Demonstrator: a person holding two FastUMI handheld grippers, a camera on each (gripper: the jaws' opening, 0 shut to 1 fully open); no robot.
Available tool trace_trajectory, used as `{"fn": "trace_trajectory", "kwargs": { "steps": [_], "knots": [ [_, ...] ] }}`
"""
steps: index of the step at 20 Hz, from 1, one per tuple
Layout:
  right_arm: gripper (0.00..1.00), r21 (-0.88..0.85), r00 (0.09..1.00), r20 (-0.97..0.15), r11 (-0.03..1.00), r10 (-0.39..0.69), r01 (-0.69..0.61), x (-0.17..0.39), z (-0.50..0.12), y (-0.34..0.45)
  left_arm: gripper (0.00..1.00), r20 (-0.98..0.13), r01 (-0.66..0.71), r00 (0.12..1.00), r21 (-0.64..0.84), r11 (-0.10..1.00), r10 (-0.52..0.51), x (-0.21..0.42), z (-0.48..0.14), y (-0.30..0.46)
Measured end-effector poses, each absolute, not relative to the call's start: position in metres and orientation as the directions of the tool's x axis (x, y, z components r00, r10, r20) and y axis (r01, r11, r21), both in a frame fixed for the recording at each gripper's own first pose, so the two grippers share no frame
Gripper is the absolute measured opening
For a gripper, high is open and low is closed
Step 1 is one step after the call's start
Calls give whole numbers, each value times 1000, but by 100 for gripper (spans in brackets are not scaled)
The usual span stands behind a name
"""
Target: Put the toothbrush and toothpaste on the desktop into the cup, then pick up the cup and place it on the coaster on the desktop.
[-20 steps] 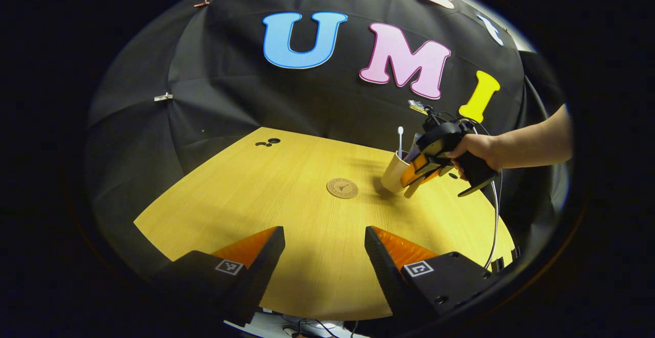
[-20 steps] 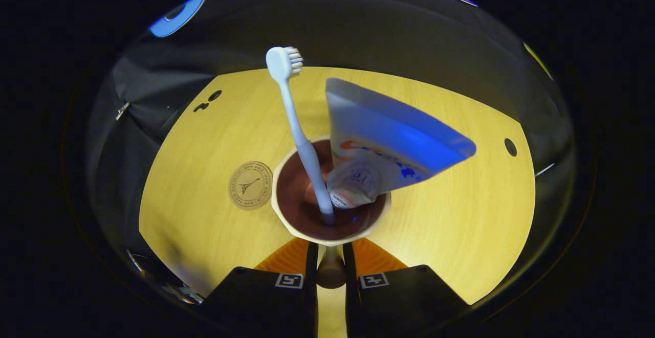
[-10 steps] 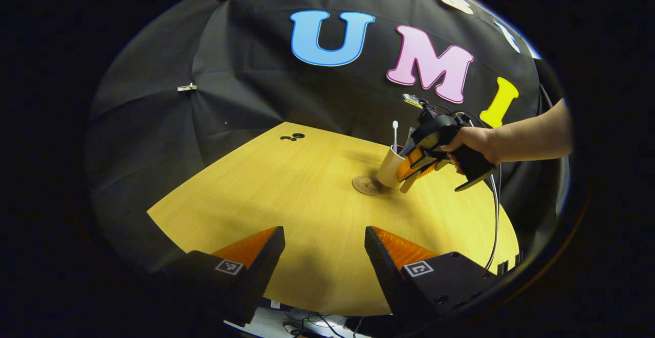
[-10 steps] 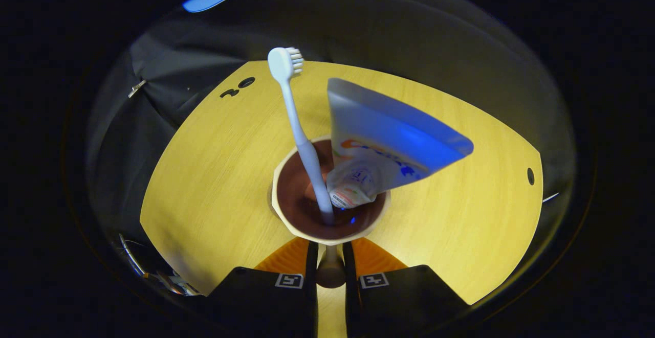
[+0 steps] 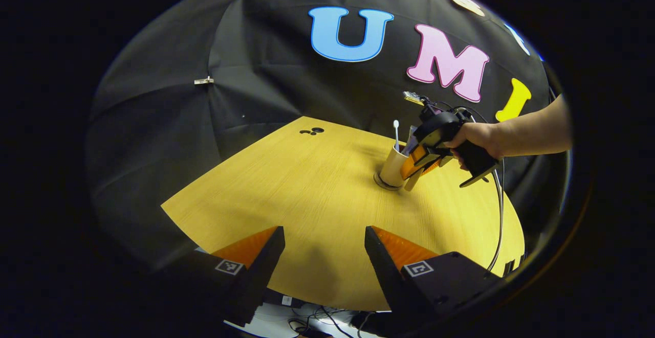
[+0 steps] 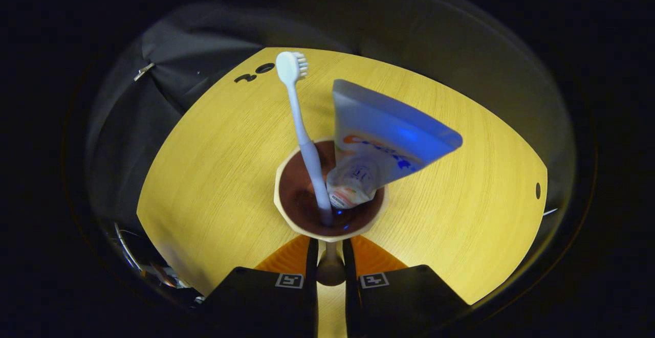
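Wood-grain tabletop (image 5: 317, 195) runs under both views. Nearest in the left gripper view: left gripper (image 5: 324, 256), fingers spread wide with nothing between them, hovering over the table's near edge, well apart from the cup.

Right gripper view, near end: right gripper (image 6: 330, 256) is clamped on the cup's handle (image 6: 330, 271), both fingers pressing its sides. Just ahead, the cup (image 6: 286, 195), pale outside, dark brown inside. In it, the toothbrush (image 6: 302, 133) stands upright, bristle head up; the toothpaste tube (image 6: 384, 138) sits cap-down, flat crimped end leaning out over the rim to the right.

Farther out in the left gripper view: the same cup (image 5: 393, 166) stands upright on the coaster (image 5: 381, 182), of which only a thin dark rim shows at the cup's base. Can't tell if the base is fully seated. A hand (image 5: 473, 141) grips the right gripper (image 5: 417, 166) there. Beyond, black cloth wall (image 5: 204, 97).
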State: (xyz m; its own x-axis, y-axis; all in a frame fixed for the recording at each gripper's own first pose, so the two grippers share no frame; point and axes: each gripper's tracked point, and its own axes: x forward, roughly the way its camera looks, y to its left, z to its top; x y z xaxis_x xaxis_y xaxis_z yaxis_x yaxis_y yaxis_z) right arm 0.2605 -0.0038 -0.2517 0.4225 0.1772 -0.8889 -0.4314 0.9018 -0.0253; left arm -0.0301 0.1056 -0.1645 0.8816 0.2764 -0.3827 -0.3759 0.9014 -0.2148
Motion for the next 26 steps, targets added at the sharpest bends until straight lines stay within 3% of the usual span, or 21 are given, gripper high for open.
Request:
{"fn": "trace_trajectory", "kwargs": {
  "steps": [3,4,5,8,9,13,14,20,26],
  "knots": [
    [25,-36,426,-889,902,168,-430,262,-252,-5,98,-387,-374,880,-209,904,275,-32,-165,107],
    [19,-39,426,-889,901,165,-431,261,-253,-4,98,-388,-372,880,-206,905,274,-32,-167,107],
    [25,-42,423,-891,898,164,-437,260,-252,-5,98,-388,-369,881,-203,907,271,-31,-166,107],
    [30,-41,443,-878,893,182,-449,258,-243,-1,98,-381,-357,886,-197,913,264,-30,-162,106],
    [39,-37,456,-869,893,193,-449,256,-236,-2,98,-378,-351,889,-196,916,260,-28,-160,106],
    [94,-26,531,-811,892,245,-452,244,-196,-8,98,-356,-310,906,-189,932,229,-24,-152,102],
    [99,-29,553,-794,891,254,-452,241,-186,-11,98,-349,-296,911,-186,937,219,-24,-150,100],
    [98,12,726,-612,921,315,-389,193,-102,-37,98,-293,-197,946,-173,965,141,-16,-118,87],
    [99,41,894,-366,964,259,-262,105,-53,-77,98,-188,-125,978,-170,978,92,-16,-66,65]
  ]
}}
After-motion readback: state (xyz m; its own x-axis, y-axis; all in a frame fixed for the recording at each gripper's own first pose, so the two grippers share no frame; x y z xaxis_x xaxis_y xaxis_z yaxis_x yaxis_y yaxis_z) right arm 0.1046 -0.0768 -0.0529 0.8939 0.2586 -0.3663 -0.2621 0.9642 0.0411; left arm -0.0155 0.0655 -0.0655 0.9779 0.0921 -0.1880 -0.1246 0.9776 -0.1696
